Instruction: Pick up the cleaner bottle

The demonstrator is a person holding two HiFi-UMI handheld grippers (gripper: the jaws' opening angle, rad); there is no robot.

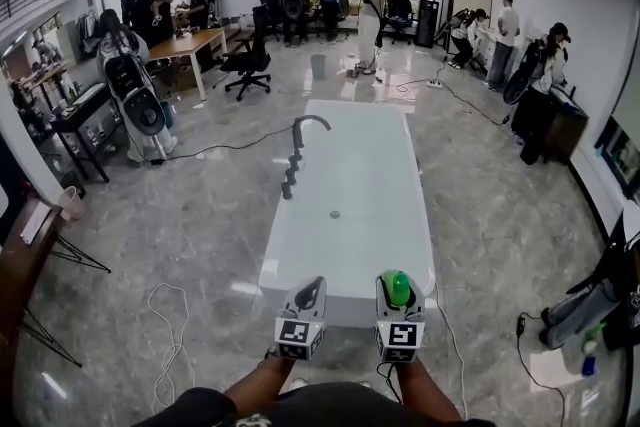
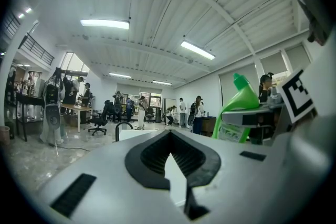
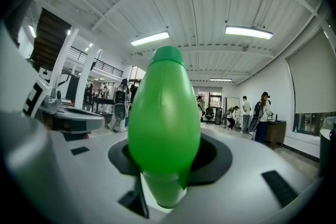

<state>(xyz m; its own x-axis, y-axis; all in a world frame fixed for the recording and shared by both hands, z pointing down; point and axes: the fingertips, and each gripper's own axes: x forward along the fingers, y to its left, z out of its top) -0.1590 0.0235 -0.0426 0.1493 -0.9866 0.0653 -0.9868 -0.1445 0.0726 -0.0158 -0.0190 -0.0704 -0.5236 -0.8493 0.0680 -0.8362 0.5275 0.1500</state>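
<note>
1. The person's bare forearms [image 1: 262,383] reach in from the bottom edge of the head view, one behind each gripper.
2. The left gripper [image 1: 312,283] points level towards the room. Its black pads meet at the tips and nothing sits between them.
3. The right gripper [image 1: 398,283] is just beside it, also level. Its jaws are clamped on the cleaner bottle [image 1: 398,288].
4. The bottle is green and stands upright in the grip, cap up, clear of any surface. In the right gripper view its rounded body fills the space between the pads.
5. From the left gripper view the bottle shows at the right, with a pale label low on its side.
6. Each gripper carries a marker cube [image 1: 298,337] at its rear, close to the wrist.
7. Beyond the jaws lies a long white bathtub [image 1: 350,205]. In the head view the held bottle overlaps its near end.
8. A dark curved faucet [image 1: 306,123] rises at the tub's far left rim.
9. A white cable [image 1: 168,315] loops on the grey marbled floor [image 1: 190,215] left of the tub.
10. Several people stand among desks at the far end of the room.
</note>
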